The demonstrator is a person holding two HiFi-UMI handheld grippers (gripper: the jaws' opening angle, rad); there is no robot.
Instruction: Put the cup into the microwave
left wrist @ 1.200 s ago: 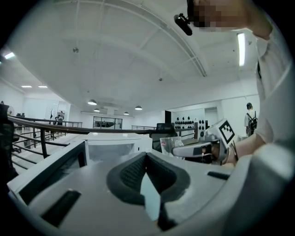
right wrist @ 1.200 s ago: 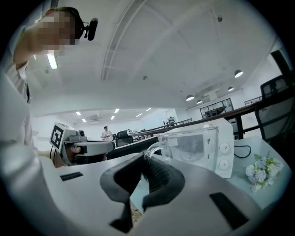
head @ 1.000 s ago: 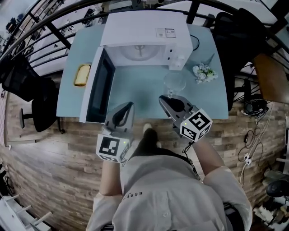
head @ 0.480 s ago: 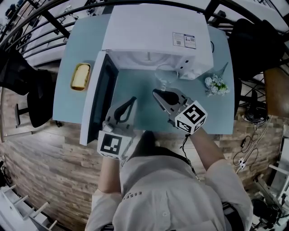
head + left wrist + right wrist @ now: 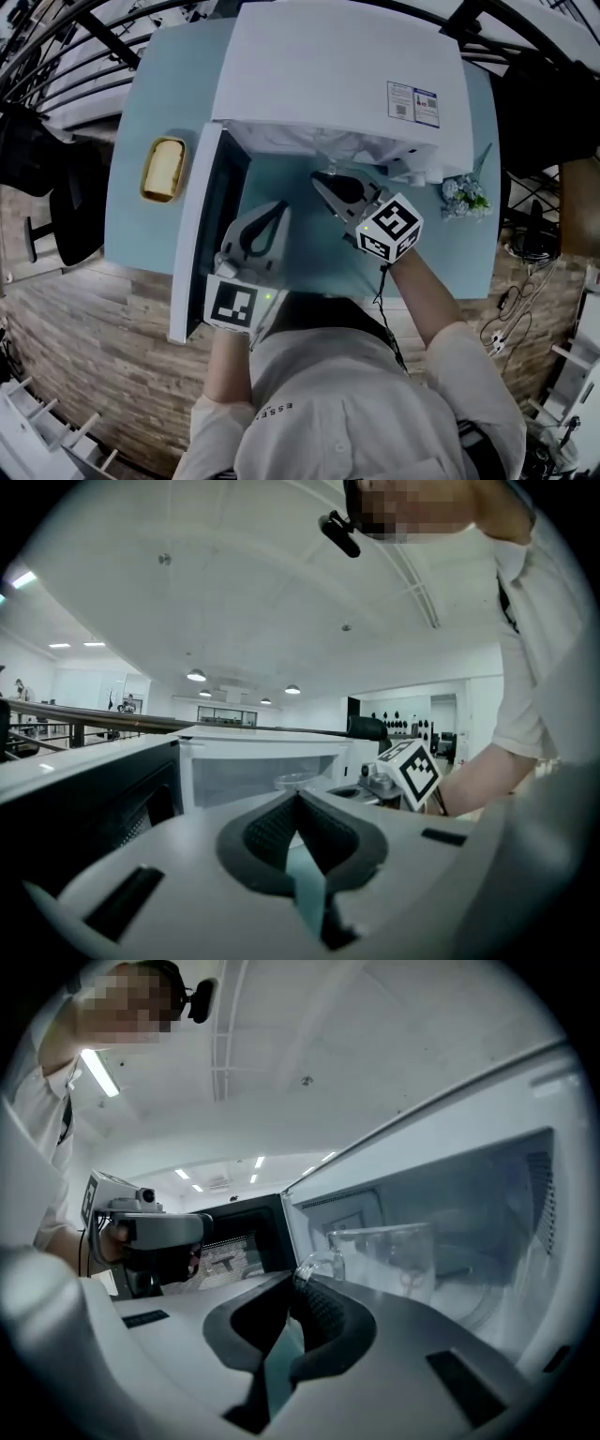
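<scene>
- From above, a white microwave [image 5: 337, 75] stands on a pale blue table [image 5: 169, 84], its door [image 5: 202, 234] swung wide open to the left.
- A yellow dish [image 5: 163, 170] lies on the table left of the door. A small bunch of flowers [image 5: 466, 194] lies just right of the microwave.
- The right gripper [image 5: 321, 179] points into the microwave's open front, its tips right at the edge of the opening. The microwave's top covers whatever is past them.
- The left gripper [image 5: 278, 207] is just beside the inner face of the door and points the same way. It is a little farther back than the right one and well clear of it.
- In the left gripper view, the jaws are pressed together at the tips with nothing between them.
- Beyond those jaws is the lit cavity, with the rim of the glass cup [image 5: 294, 782] showing at its mouth. The right gripper's marker cube [image 5: 412, 771] is just to the cup's right.
- In the right gripper view, the jaws are clenched on the cup's handle.
- The clear cup body is upright just past the tips, seen against the white cavity wall and the turntable [image 5: 487, 1312].
- I cannot tell whether the cup's base rests on anything.
- The dark door and the left gripper show off to the left of that view.
</scene>
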